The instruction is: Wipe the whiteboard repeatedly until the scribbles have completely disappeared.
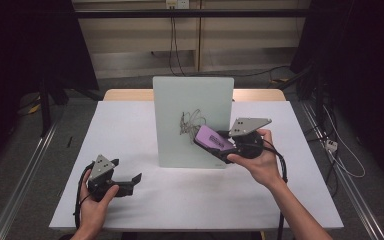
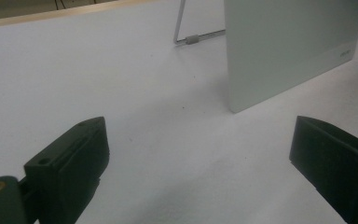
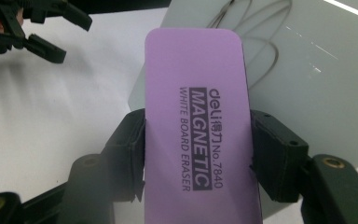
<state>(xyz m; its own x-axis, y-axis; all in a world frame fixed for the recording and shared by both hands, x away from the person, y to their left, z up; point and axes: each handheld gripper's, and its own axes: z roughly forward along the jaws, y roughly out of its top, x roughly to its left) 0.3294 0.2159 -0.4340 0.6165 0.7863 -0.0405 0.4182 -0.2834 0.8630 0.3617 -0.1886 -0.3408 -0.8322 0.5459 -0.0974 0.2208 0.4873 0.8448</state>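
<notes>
A small whiteboard [image 1: 192, 120] stands upright at the middle of the table, with a dark scribble [image 1: 191, 122] drawn on it. My right gripper [image 1: 216, 145] is shut on a purple magnetic whiteboard eraser [image 1: 213, 138], held close in front of the board just right of the scribble. In the right gripper view the eraser [image 3: 198, 126] sits clamped between both black jaws, with the scribble [image 3: 256, 37] beyond it. My left gripper [image 1: 132, 180] rests on the table at the front left, open and with nothing in it; its pads [image 2: 74, 158] stand far apart and the board [image 2: 289, 51] lies ahead.
The white table [image 1: 130, 130] has free surface left of the board and along the front. The board's wire stand [image 2: 191, 37] sticks out behind it. Dark rails and cables run along the floor on both sides.
</notes>
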